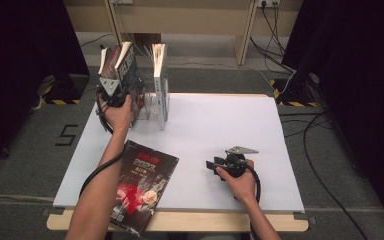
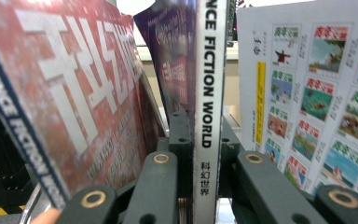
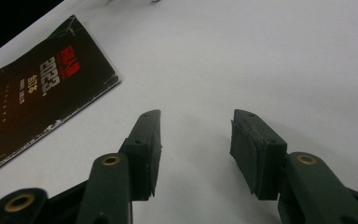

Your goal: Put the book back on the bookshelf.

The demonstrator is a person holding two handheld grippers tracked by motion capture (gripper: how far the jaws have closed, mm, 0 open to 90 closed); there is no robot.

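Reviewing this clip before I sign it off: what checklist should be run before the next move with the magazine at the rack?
1. Left hand-held gripper shut on the upright magazine spine: ok.
2. Magazine upright between its neighbours in the rack: ok.
3. Magazine's bottom edge seated in the rack: cannot tell.
4. Right hand-held gripper open, nothing between its jaws: ok.
5. Dark magazine flat on the table, overhanging the near edge: not ok.
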